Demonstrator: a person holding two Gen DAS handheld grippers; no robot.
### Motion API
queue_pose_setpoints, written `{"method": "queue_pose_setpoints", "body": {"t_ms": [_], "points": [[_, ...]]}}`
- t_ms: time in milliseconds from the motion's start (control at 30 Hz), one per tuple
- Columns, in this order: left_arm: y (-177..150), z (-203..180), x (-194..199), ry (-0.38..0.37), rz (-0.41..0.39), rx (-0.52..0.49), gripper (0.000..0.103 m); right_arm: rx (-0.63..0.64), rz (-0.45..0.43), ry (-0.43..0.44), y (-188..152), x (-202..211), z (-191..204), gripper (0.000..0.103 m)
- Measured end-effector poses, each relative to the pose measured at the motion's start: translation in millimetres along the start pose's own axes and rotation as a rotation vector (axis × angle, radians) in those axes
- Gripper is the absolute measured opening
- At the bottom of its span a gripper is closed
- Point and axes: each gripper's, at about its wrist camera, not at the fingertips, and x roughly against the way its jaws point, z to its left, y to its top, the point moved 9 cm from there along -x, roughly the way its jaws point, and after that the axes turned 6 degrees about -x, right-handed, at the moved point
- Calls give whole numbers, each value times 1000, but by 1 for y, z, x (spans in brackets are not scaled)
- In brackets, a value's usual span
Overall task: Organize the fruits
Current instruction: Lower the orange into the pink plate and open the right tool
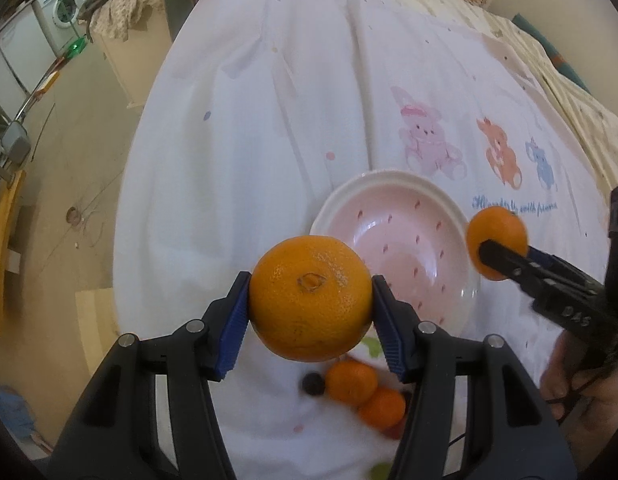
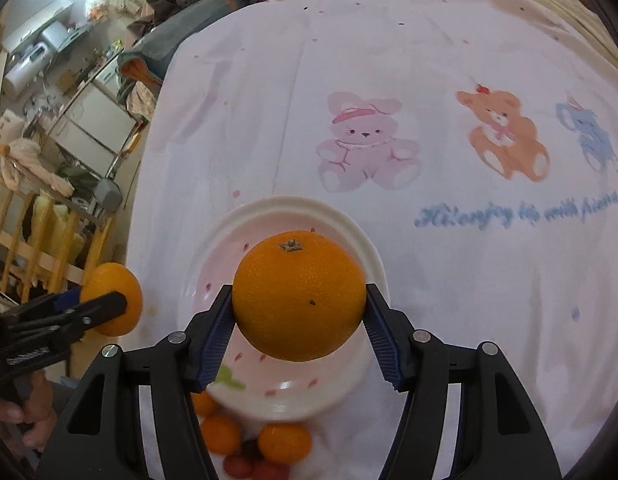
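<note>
My left gripper (image 1: 311, 300) is shut on a large orange (image 1: 311, 298), held in the air just left of a pink bowl (image 1: 401, 248) that sits empty on the white printed sheet. In the right wrist view my right gripper (image 2: 299, 312) is shut on another orange (image 2: 299, 296), hanging above the same bowl (image 2: 285, 396). Each view shows the other gripper from the side with its orange: the right one's fruit (image 1: 497, 240), the left one's fruit (image 2: 115, 298). Small oranges (image 1: 351, 382) (image 2: 283, 442), a dark berry (image 1: 313, 384) and red fruits (image 2: 239, 464) lie on the sheet near me.
The sheet with bear prints (image 2: 501, 136) covers a bed that stretches far ahead. Its left edge drops to a bare floor (image 1: 69, 168). A washing machine (image 1: 65, 8) and cluttered shelves (image 2: 89, 120) stand far left. A hand (image 1: 581, 392) holds the right gripper's handle.
</note>
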Motion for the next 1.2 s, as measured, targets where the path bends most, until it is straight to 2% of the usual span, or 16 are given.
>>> {"method": "queue_pose_setpoints", "body": {"t_ms": [300,467,733,800,1000,1200], "points": [[4,5,-19,-20,37,49,54,71,68,11,9,-57,8,65],[3,3,-23,-24,44,41,54,117,80,-37,-1,-72,4,66],[1,3,-26,-19,52,42,54,117,74,-35,-2,-70,0,71],[1,3,-27,-15,52,44,54,106,63,-39,-1,-67,-2,80],[1,1,-28,-14,43,42,54,97,30,-32,2,-53,-3,80],[8,-5,-31,-28,19,22,54,-21,-22,-9,10,-10,-14,80]]}}
